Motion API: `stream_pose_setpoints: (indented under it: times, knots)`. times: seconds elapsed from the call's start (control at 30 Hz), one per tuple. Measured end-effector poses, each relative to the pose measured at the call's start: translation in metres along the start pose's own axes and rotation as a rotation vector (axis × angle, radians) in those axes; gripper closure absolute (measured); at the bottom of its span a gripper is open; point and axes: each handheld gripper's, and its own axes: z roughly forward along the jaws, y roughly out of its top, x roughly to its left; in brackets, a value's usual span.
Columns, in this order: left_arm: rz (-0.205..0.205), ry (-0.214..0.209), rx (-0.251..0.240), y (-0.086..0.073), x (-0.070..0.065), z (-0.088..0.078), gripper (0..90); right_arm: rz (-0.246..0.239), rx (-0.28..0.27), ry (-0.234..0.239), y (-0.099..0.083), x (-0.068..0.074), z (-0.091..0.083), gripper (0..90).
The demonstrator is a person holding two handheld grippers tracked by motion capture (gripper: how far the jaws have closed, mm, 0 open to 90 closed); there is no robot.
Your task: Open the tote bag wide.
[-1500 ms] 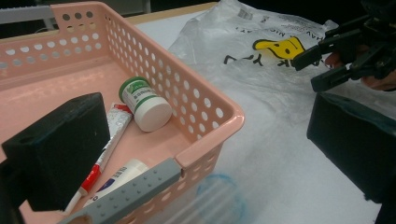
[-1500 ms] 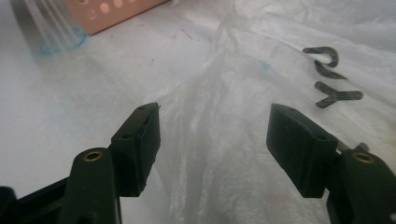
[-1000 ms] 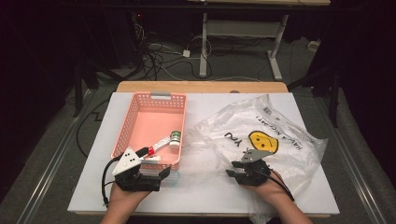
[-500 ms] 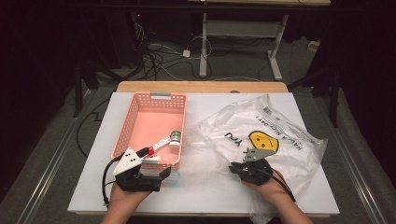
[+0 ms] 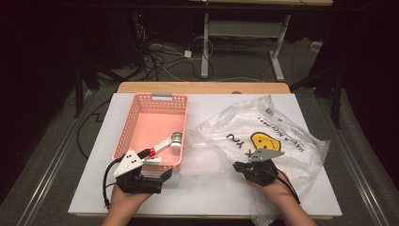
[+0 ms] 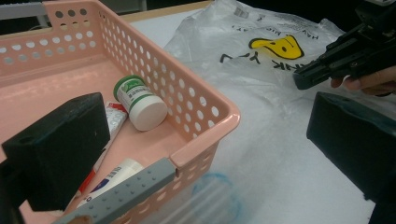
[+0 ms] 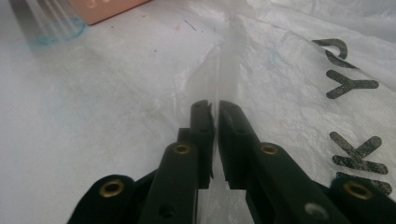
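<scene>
1. The plastic bag (image 5: 263,141), clear and crinkled with a yellow smiley and black lettering, lay on the desk (image 5: 211,188)
2. The right tongs (image 7: 214,112) had just clenched a fold of it
3. The left tongs (image 5: 162,173) stood released beside the pink basket (image 5: 136,113)

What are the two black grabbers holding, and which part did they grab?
The right gripper pinches a raised fold of the clear plastic bag with the yellow smiley. The left gripper stands open around the pink basket's near corner, holding nothing.

- A white-topped bench (image 5: 211,101) with a wooden far edge.
- Beyond it, grey floor (image 5: 244,61) strewn with tangled cables (image 5: 160,54).
- A white table frame (image 5: 244,35) stands farther back, in dark surroundings.
</scene>
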Motion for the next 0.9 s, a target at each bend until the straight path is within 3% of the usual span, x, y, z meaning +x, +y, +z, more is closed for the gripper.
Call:
stream_pose_setpoints:
  times: [0.53, 0.9]
  knots:
    - [0.005, 0.003, 0.004, 0.000, 0.000, 0.000, 0.0, 0.008, -0.047, -0.008, 0.001, -0.006, -0.008, 90.0]
    - [0.009, 0.002, 0.006, 0.000, -0.001, 0.000, 0.0, 0.038, -0.180, -0.077, 0.008, -0.010, -0.028, 90.0]
